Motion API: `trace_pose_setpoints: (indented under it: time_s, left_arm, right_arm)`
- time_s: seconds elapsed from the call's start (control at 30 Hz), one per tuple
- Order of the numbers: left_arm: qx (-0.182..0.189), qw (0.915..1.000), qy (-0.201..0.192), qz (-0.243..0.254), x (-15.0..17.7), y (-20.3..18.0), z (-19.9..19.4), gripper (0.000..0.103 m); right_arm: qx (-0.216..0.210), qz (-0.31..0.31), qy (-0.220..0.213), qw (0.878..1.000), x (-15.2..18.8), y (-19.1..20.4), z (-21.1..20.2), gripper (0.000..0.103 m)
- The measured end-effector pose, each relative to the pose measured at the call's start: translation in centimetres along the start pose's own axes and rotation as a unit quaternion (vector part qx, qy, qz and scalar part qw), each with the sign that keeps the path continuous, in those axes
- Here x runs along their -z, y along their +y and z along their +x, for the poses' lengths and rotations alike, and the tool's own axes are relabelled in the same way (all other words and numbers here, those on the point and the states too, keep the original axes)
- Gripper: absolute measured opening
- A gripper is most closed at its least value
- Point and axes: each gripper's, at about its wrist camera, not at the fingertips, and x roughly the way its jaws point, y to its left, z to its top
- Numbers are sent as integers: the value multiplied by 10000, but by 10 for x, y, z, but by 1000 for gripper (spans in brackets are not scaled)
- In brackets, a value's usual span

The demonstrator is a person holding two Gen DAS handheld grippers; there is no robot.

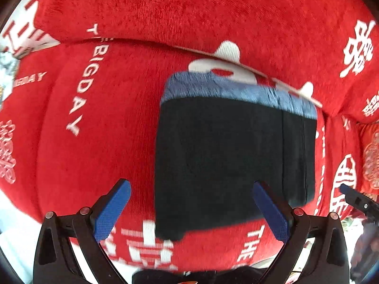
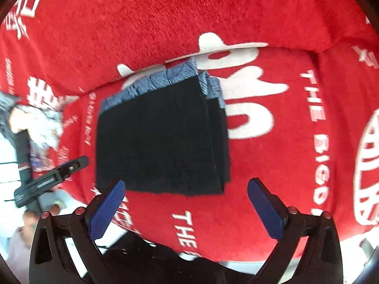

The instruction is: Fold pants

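The pants [image 1: 234,156] are black with a blue-grey waistband [image 1: 236,90], and they lie folded into a compact rectangle on a red cover [image 1: 106,130] with white printed letters and characters. In the left wrist view the folded pants fill the centre and the right of centre of the frame, with the waistband along the upper edge of the bundle, close to the seam where the flat part of the cover meets the raised back part. In the right wrist view the pants [image 2: 161,139] are in the centre, a little to the left, and several stacked layers show at the right edge of the bundle.

The left gripper [image 1: 191,210] is at the bottom of its frame with its two blue fingers spread wide, and nothing is between them. Its right finger [image 1: 270,210] overlaps the lower right part of the pants in the picture; whether it touches the cloth I cannot tell. The right gripper [image 2: 186,209] also has its fingers wide apart and holds nothing; the lower edge of the pants is just above its left finger [image 2: 106,210].

At the right edge of the left wrist view, a part of the right gripper [image 1: 355,198] appears. At the left of the right wrist view, the left gripper [image 2: 52,179] appears, beside a pile of light cloth [image 2: 40,123].
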Motion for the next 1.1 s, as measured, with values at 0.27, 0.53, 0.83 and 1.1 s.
trace_pose_setpoints:
  time_s: [0.27,0.53,0.83,1.1]
  left_arm:
    - [1015,9938,-15,444,-31,23,62,103]
    - [1464,9886,155,325,-29,21,91,102]
    - [1599,9844,-93,725,-10,-1,53,53]
    - [1229,9895,-236,728,38,13,14,59]
  right_arm:
    - [-956,9,215,9952,-38,-49,57,103]
    - [-2024,432,355,9777,-46,-68,107,83]
    - [-2091,501,248,9763,-33,-48,86,45]
    - [-2472,600,297,9666,13,-21,70,44]
